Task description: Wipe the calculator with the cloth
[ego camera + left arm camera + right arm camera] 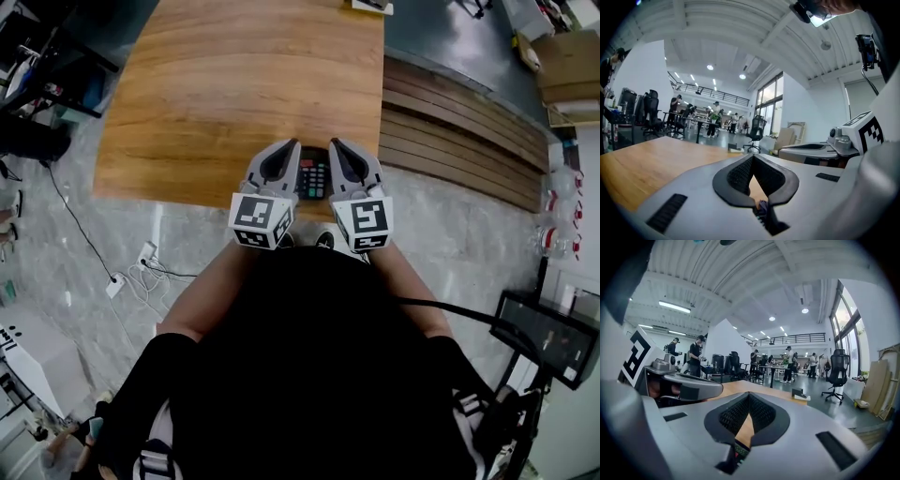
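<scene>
A dark calculator (312,176) lies near the front edge of the wooden table (234,84), partly hidden between my two grippers. My left gripper (290,143) hovers above its left side and my right gripper (337,143) above its right side, both held close together and pointing about level across the table. In the left gripper view my left gripper (753,157) is shut, tips touching, with nothing held. The right gripper (749,395) is likewise shut and empty in its own view. A bit of the calculator (740,450) shows under the jaws. No cloth is in sight.
A small white object (372,5) sits at the table's far edge. Wooden slats (459,131) lie on the floor right of the table, cables and a power strip (131,272) to the left. People, desks and office chairs (836,369) fill the room beyond.
</scene>
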Motion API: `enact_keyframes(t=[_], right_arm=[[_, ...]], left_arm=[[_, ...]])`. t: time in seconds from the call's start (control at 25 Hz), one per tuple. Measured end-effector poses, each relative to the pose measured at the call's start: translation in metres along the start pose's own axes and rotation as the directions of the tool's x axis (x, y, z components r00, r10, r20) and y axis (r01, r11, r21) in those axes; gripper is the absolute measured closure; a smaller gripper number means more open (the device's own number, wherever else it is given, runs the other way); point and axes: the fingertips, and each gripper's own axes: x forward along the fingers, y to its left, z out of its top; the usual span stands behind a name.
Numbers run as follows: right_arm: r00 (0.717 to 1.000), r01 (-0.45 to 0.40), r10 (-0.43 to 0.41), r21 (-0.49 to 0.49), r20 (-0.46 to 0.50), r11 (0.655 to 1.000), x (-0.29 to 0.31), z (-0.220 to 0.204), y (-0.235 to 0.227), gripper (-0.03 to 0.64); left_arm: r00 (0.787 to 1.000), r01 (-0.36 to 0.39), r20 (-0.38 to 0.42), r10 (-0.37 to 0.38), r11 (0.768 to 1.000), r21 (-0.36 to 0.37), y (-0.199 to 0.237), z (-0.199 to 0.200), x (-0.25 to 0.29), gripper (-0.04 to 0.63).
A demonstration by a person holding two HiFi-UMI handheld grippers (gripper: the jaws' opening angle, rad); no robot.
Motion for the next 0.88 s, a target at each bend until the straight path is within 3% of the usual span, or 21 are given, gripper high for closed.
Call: enact_keyframes(t=[0.28, 0.88], right_arm=[[0.999, 0.013, -0.012, -0.01, 0.041, 1.0, -0.01, 0.011, -0.001, 0.603], [0.999, 0.034, -0.034, -0.008, 0.026, 0.999, 0.0, 0.005, -0.002, 0.603]], left_arm=[[1.0, 0.022, 0.013, -0.022, 1.0, 0.003, -0.002, 0.007, 0.005, 0.589], [1.0, 0.03, -0.006, -0.03, 1.0, -0.008, 0.009, 0.001, 0.015, 0.589]])
